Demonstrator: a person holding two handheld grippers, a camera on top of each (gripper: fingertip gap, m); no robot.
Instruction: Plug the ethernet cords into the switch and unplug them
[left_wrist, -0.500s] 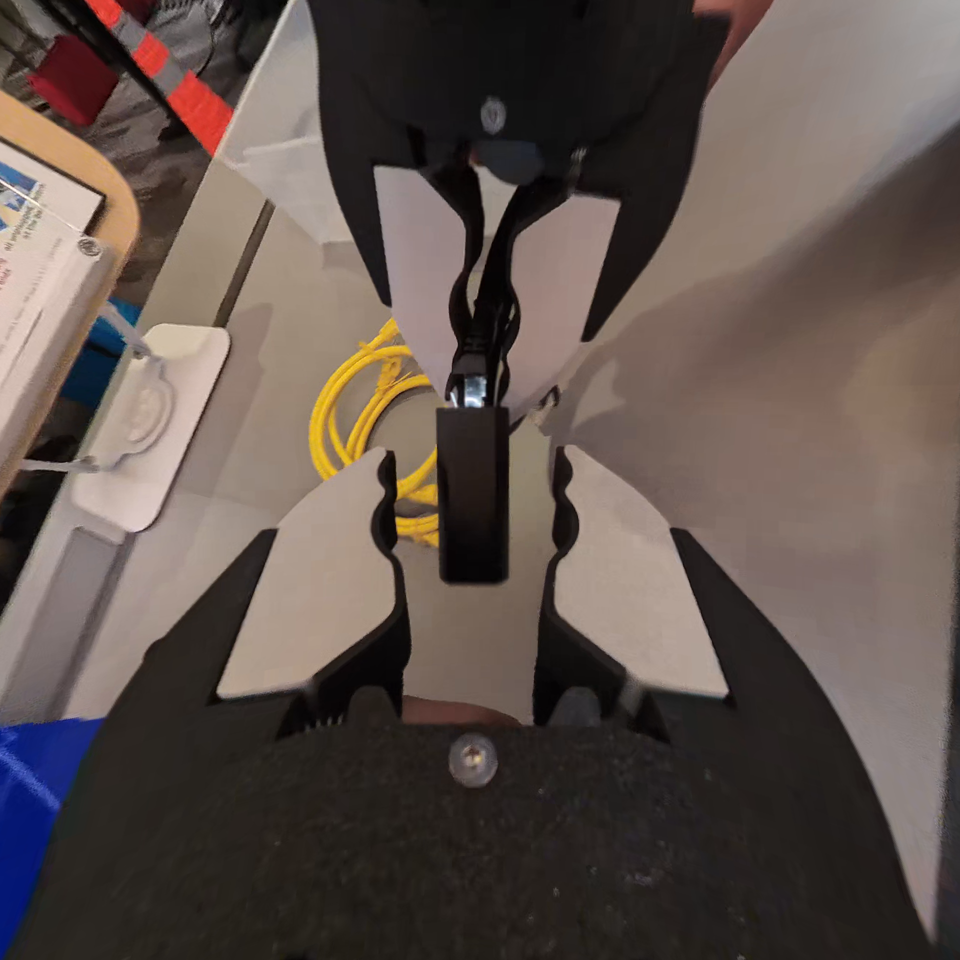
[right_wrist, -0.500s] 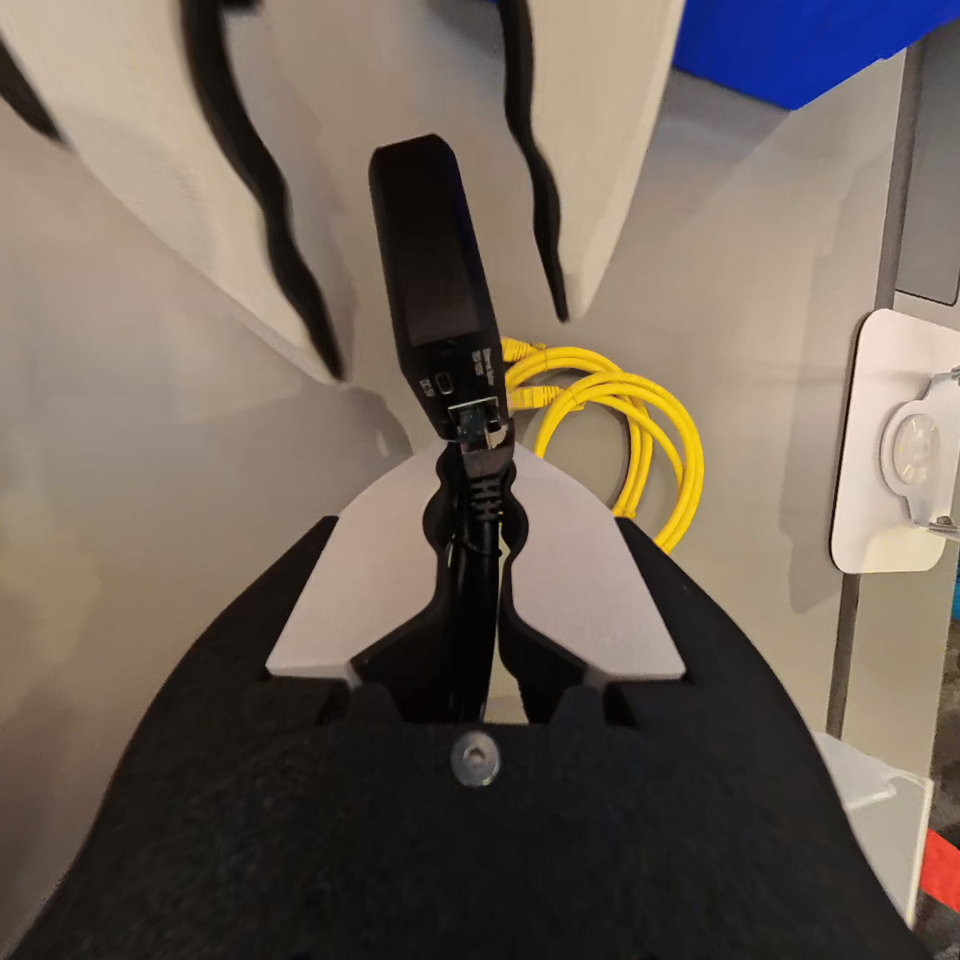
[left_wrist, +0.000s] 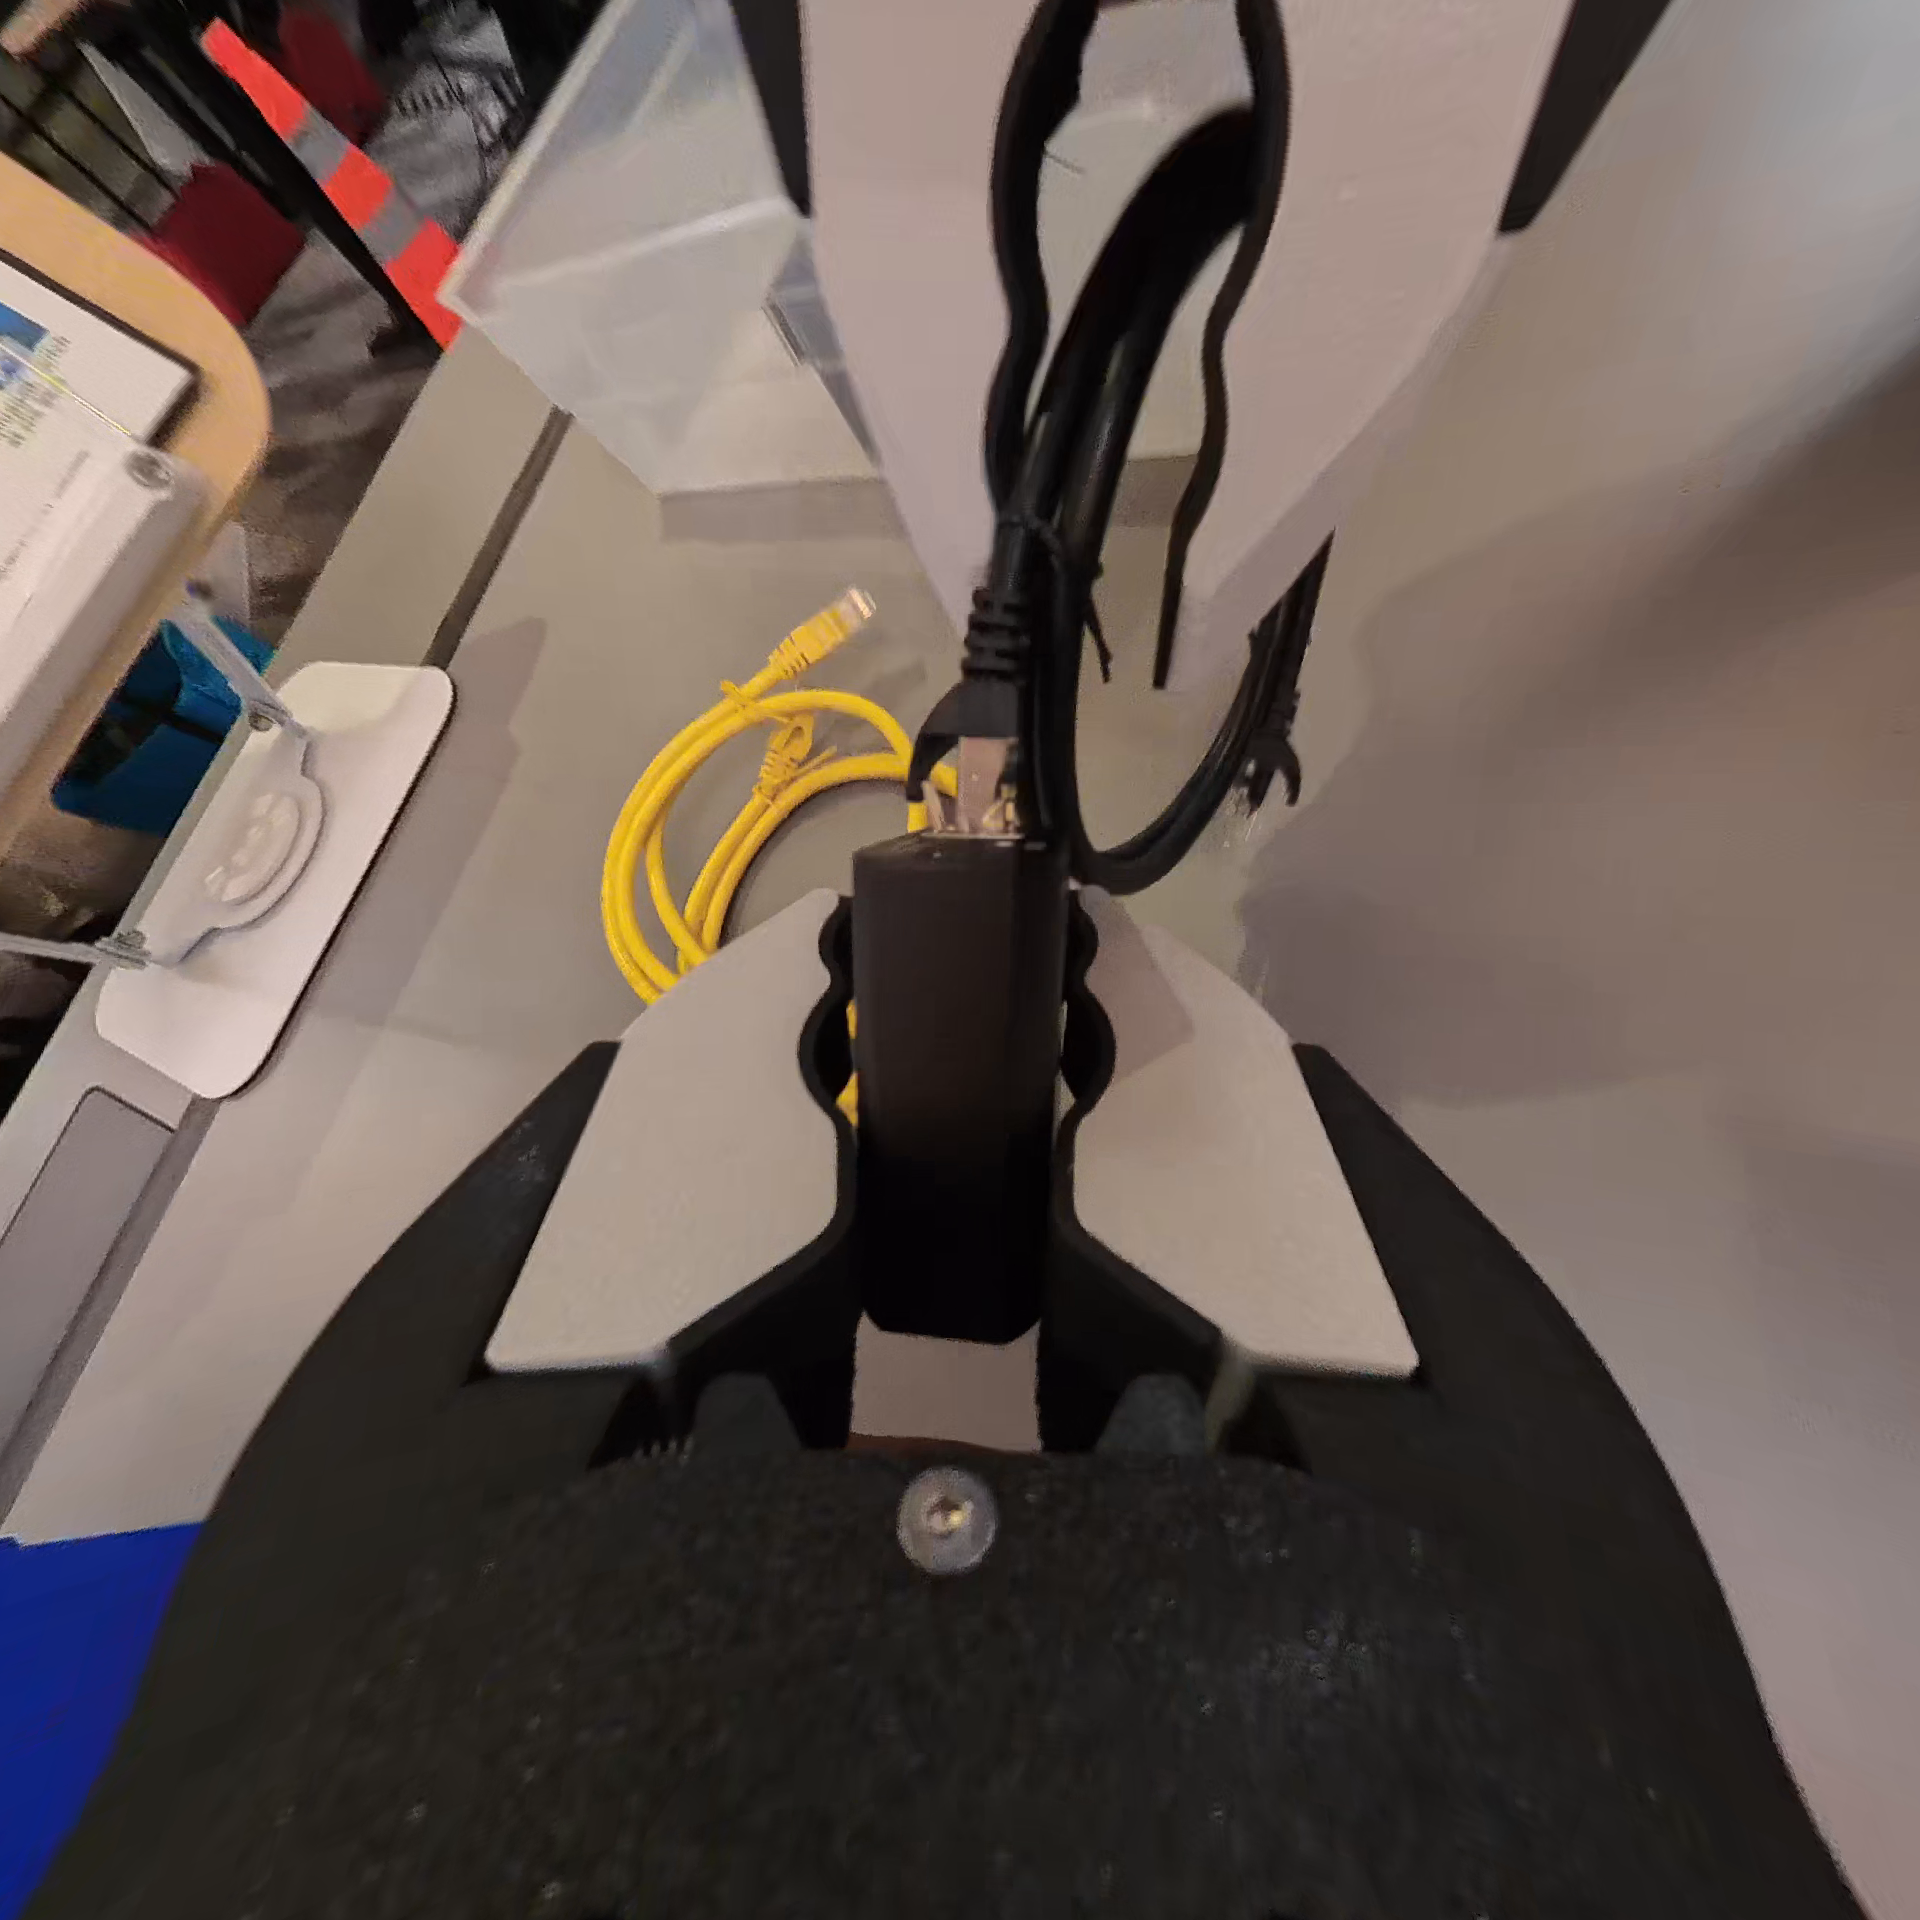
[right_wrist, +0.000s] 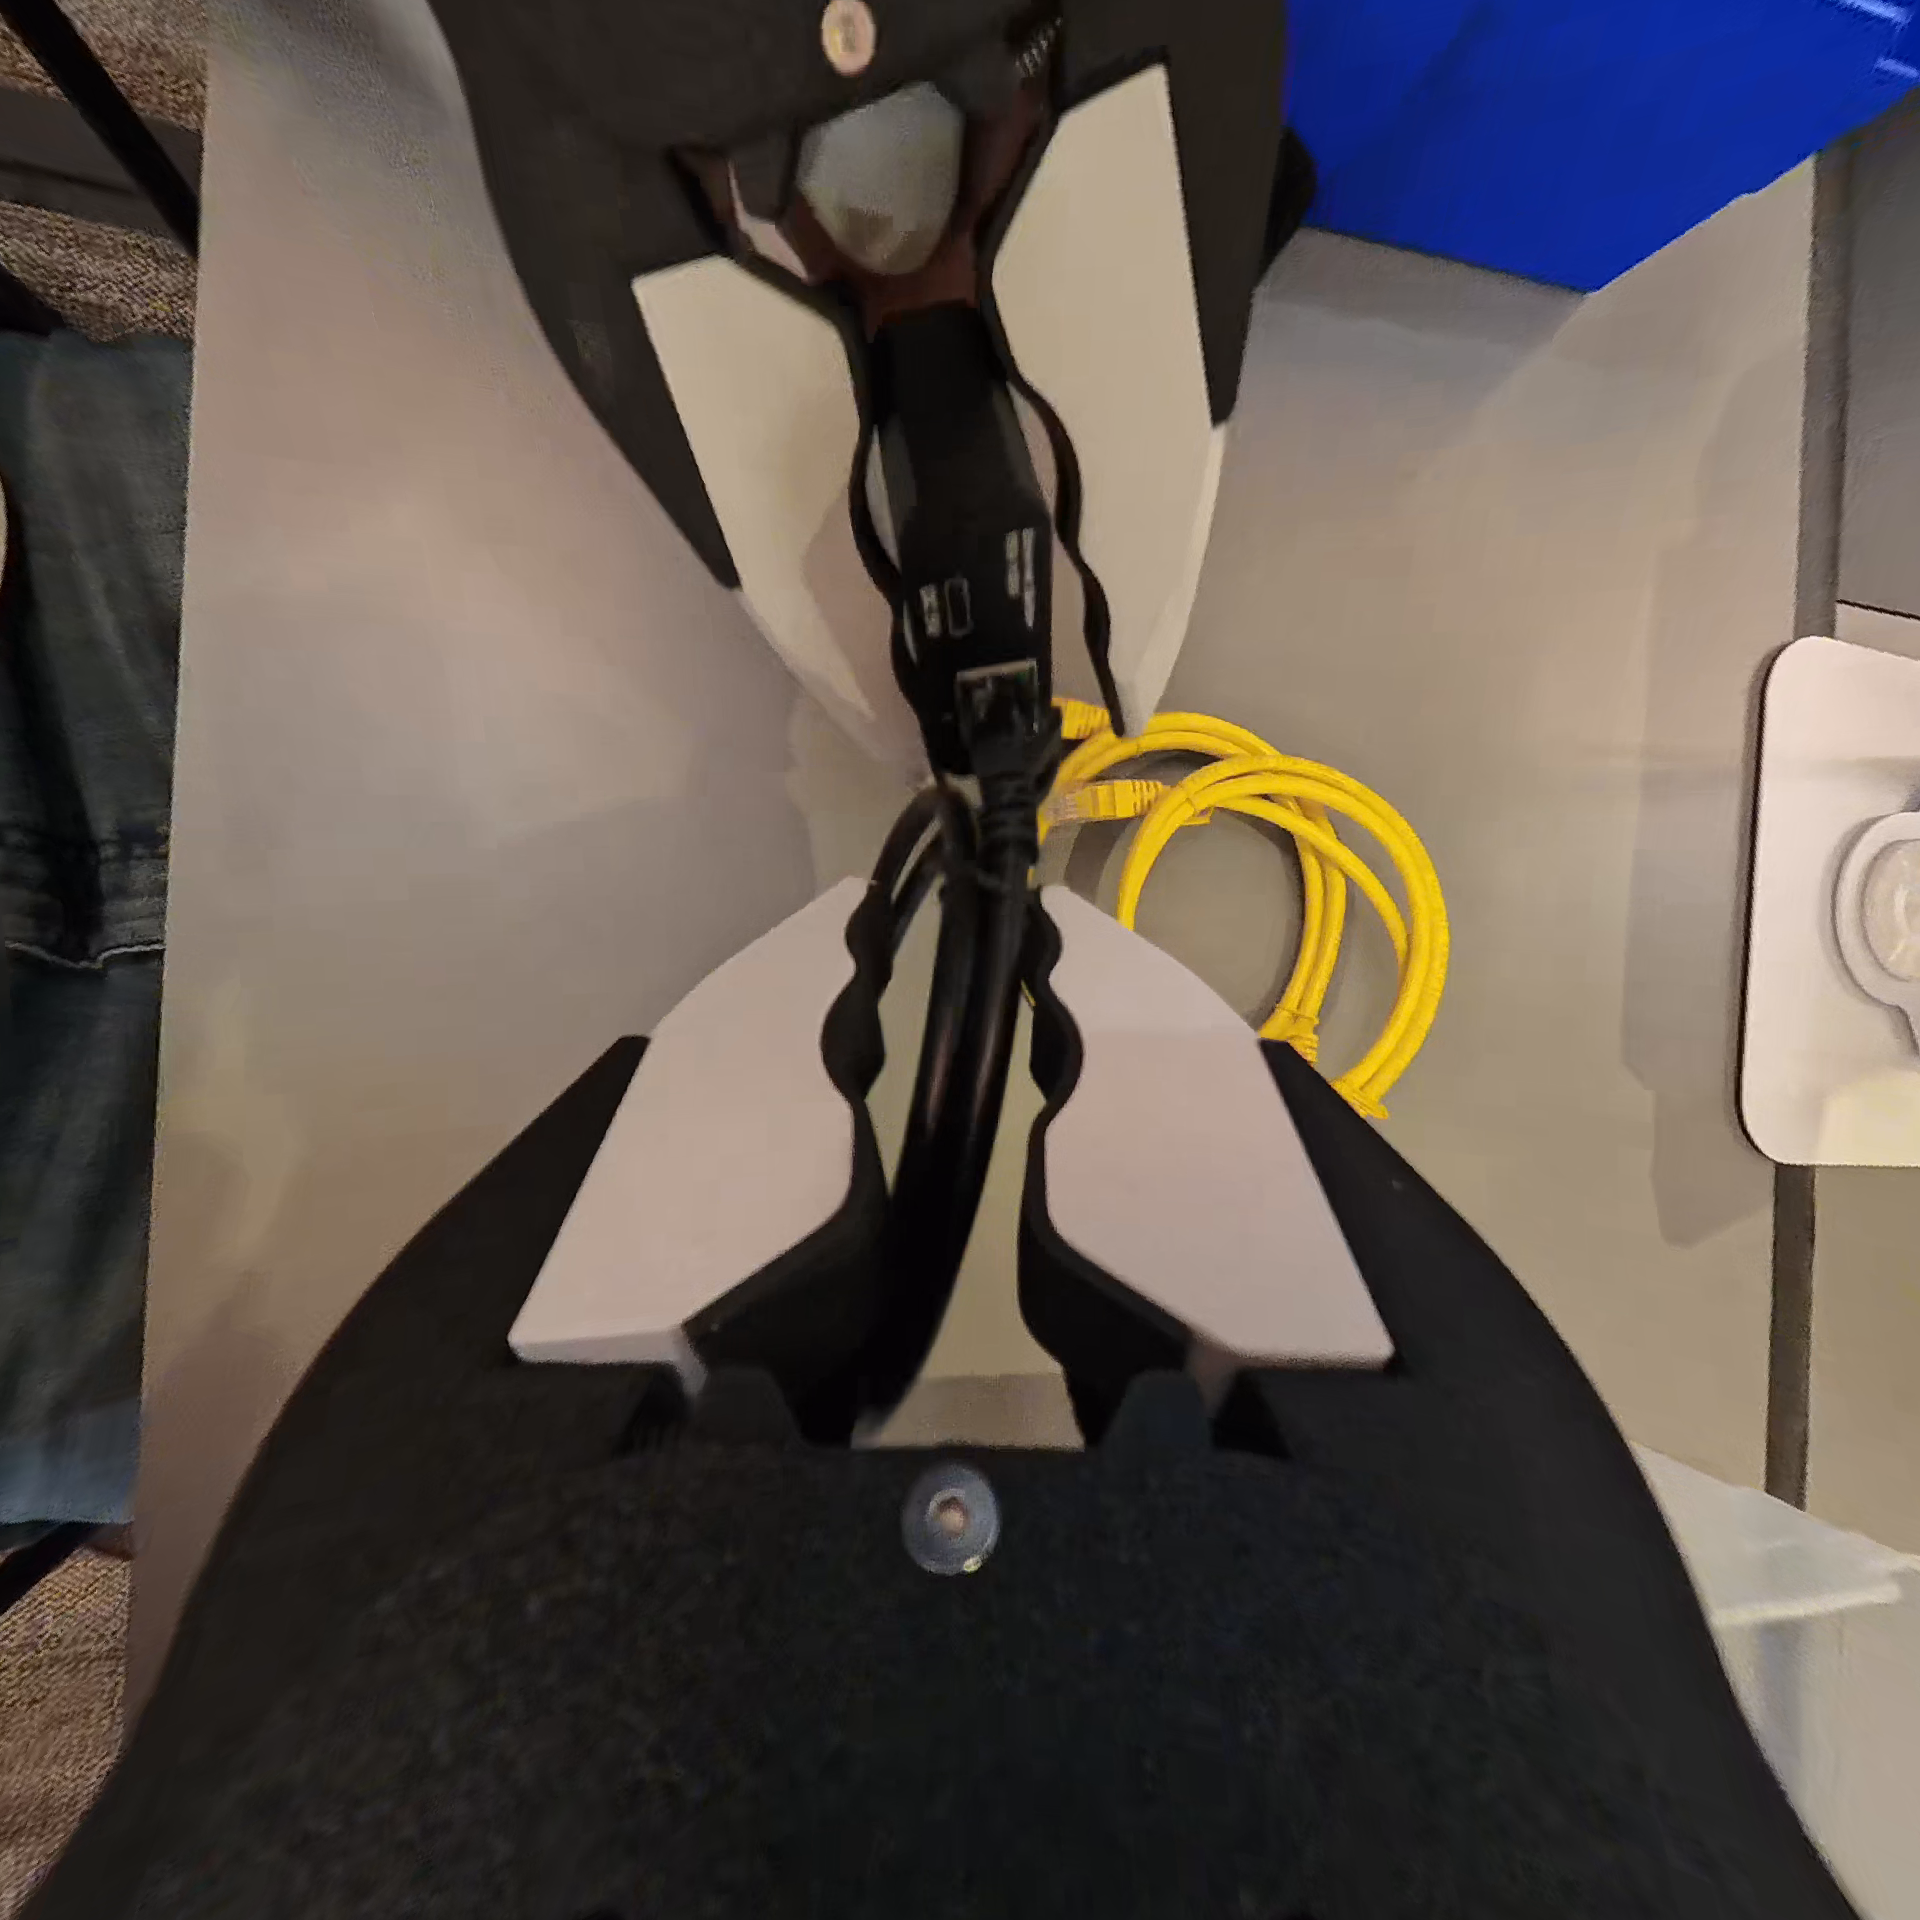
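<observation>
The black switch (left_wrist: 956, 1039) stands upright between my left gripper's (left_wrist: 958, 914) fingers, and both pads press on its sides. A black ethernet cord's plug (left_wrist: 982, 717) sits in the port at the switch's far end. My right gripper (right_wrist: 956, 894) is open; the black cord (right_wrist: 966, 1039) runs loose between its fingers, with a gap on the left side. The right wrist view shows the switch (right_wrist: 956, 520) held by the left gripper, with the plug (right_wrist: 1003, 748) in its port. A coiled yellow ethernet cord (left_wrist: 675, 831) lies on the grey table (left_wrist: 1558, 935) and also shows in the right wrist view (right_wrist: 1351, 831).
A white mount plate (left_wrist: 312, 831) lies at the table's edge and also shows in the right wrist view (right_wrist: 1818, 904). A clear plastic bin (left_wrist: 644, 312) stands beyond the yellow cord. A blue bin (right_wrist: 1558, 125) is near the left gripper. A person's trouser leg (right_wrist: 73, 727) is beside the table. Across from one pair of fingers to the other is roughly 4 centimetres. The white mount plate (left_wrist: 312, 831) sits 40 centimetres or so from the ends of my left fingers. Look for it in the right wrist view (right_wrist: 1852, 939) too.
My left gripper moved forward around the switch and shut on it. My right gripper opened, let go of the black cord behind the plug and drew back a little.
</observation>
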